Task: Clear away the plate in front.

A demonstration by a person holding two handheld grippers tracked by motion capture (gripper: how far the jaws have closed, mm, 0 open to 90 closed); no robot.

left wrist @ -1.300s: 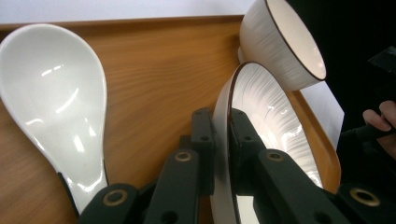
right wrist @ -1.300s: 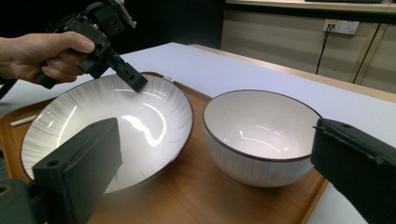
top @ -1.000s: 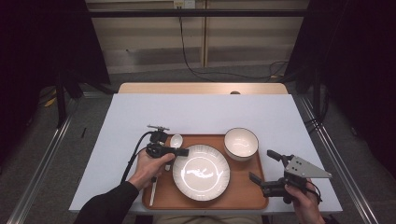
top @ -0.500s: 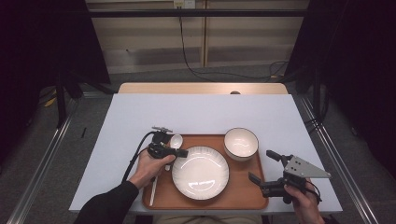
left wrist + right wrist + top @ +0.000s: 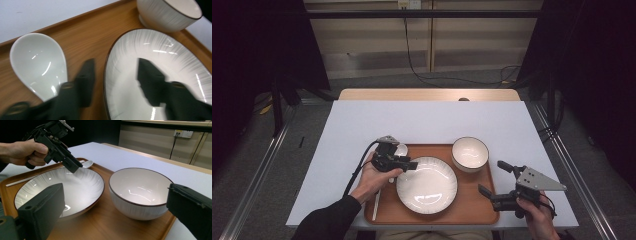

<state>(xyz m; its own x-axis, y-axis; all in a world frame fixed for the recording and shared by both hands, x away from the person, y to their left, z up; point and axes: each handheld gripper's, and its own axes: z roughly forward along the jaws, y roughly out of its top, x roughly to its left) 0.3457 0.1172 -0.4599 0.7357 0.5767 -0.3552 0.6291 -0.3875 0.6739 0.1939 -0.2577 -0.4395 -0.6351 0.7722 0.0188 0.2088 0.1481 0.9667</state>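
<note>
A wooden tray point(image 5: 472, 200) holds a wide white plate point(image 5: 427, 185), a white bowl point(image 5: 470, 154) at its back right and a white spoon point(image 5: 401, 149) at its back left. My left gripper point(image 5: 406, 164) is at the plate's left rim. In the left gripper view, my left gripper point(image 5: 115, 72) has just been opening its jaws. They stand apart astride the rim of the plate point(image 5: 155, 50), with neither pad pressing on it, and the spoon point(image 5: 37, 60) lies just to their left. My right gripper point(image 5: 492, 176) hovers wide open over the tray's right edge, holding nothing.
A pale chopstick point(image 5: 376, 205) lies along the tray's left edge under the person's left hand. The tray sits at the near edge of a white tabletop point(image 5: 427, 122). In the right gripper view the bowl point(image 5: 140, 192) stands between the open jaws, with the plate point(image 5: 62, 187) to its left.
The bright glare on the plate a second ago is gone. The left gripper's jaws now stand apart at the plate's rim. The right gripper has kept still.
</note>
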